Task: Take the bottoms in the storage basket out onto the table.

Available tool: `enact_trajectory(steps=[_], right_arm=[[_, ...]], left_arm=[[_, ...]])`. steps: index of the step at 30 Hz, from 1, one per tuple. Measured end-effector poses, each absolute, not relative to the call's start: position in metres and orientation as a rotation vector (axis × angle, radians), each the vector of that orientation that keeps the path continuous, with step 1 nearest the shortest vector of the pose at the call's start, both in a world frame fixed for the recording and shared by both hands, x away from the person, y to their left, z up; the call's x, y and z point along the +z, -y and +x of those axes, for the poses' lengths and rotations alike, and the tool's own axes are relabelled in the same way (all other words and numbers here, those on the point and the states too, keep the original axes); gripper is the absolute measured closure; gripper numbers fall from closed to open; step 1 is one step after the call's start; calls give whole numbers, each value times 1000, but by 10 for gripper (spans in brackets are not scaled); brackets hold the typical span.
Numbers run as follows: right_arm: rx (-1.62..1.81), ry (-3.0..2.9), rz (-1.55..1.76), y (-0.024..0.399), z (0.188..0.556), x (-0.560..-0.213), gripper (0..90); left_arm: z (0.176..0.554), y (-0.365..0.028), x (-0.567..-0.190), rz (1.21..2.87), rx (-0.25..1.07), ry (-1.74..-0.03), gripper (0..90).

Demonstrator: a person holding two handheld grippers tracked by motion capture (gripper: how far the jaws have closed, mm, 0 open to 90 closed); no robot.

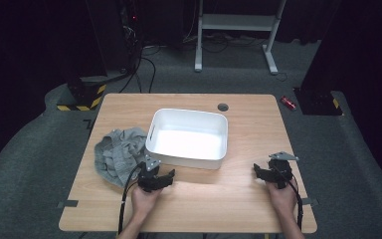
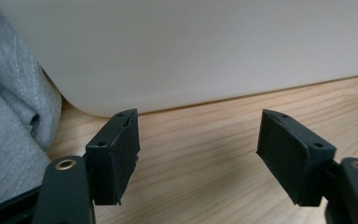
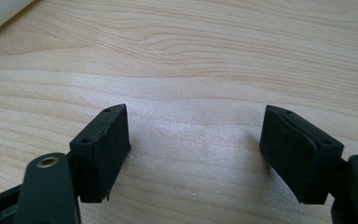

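Wooden table (image 1: pixel 238 199): white tub (image 1: pixel 188 137) at its centre, far rim cut off in the left gripper view. Grey cloth (image 1: pixel 117 152) is bunched against the tub's left side, partly hidden behind the tub's corner there (folds hard to read). Left gripper (image 1: pixel 160 180) sits near the tub's near-left corner, jaws wide, nothing between them. Right gripper (image 1: pixel 268 174) rests at the right, near edge, jaws wide over bare wood.
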State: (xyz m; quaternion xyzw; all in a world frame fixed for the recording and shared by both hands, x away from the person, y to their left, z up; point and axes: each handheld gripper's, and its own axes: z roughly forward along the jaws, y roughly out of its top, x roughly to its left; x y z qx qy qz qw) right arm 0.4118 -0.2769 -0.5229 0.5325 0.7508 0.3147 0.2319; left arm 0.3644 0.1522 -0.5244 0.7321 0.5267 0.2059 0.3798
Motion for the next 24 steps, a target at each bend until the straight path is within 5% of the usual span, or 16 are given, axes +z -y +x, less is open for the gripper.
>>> enact_trajectory(steps=[24], right_arm=[[865, -2064, 1461, 277, 412, -523, 237]], left_arm=[[369, -141, -527, 1965, 604, -1334, 280]])
